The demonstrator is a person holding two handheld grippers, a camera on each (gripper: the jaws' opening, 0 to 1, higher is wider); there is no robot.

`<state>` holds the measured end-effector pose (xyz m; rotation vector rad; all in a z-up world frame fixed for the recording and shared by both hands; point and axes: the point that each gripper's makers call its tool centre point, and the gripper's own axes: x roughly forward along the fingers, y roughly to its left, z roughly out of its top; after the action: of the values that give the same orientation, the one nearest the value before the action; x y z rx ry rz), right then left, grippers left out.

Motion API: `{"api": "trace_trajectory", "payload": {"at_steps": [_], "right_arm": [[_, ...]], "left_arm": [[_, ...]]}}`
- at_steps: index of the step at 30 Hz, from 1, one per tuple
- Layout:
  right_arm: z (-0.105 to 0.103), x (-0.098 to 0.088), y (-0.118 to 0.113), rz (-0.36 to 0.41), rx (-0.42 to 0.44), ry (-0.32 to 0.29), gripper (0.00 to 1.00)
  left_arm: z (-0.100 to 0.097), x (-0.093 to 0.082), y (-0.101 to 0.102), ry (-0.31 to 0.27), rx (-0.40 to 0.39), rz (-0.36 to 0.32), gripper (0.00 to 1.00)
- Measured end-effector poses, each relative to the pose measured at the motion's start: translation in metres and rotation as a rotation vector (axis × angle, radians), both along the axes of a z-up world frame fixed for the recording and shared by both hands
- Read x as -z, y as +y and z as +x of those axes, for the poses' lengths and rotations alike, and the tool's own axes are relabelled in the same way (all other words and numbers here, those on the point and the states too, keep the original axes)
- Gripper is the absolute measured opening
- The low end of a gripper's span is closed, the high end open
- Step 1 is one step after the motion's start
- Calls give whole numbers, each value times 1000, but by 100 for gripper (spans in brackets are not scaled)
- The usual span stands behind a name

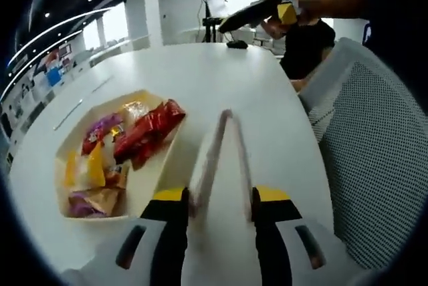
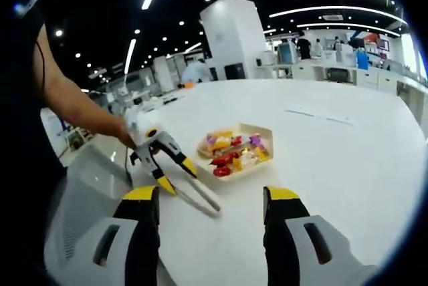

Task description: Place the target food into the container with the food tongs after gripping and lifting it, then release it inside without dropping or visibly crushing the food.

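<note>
The left gripper (image 1: 219,206) clamps the food tongs (image 1: 221,149), tips closed, pointing past the tray (image 1: 150,186) of wrapped snacks (image 1: 144,132) lying to their left on the white surface (image 1: 200,72). The right gripper (image 2: 210,209) is empty, jaws apart, farther away.

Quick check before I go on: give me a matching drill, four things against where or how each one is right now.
Things:
1. food tongs
2. tray of snack packets
3. right gripper
4. mesh-backed chair

States:
A. beside the table edge
B. open, holding nothing
C. on the white table, packets inside
D. clamped in the left gripper, tips closed together

Pairs: 1-D, 2-C, 3-B, 4-A
</note>
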<state>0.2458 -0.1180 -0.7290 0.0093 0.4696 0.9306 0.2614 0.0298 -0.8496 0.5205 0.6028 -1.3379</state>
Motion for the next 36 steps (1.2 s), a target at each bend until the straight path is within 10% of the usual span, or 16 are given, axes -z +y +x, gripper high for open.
{"api": "trace_trajectory", "payload": {"at_steps": [12,21,36], "right_arm": [[3,-6,-16,10,24,-12,66],[0,-2,-22,-39,21,-40,69],[10,15,-53,-158,159,-124,84]], "left_arm": [[-9,-25,19,107,-248,-67,70],[6,-78,63,27,-457,-183,82],[-10,-106,103,-24,-633,-254,99]]}}
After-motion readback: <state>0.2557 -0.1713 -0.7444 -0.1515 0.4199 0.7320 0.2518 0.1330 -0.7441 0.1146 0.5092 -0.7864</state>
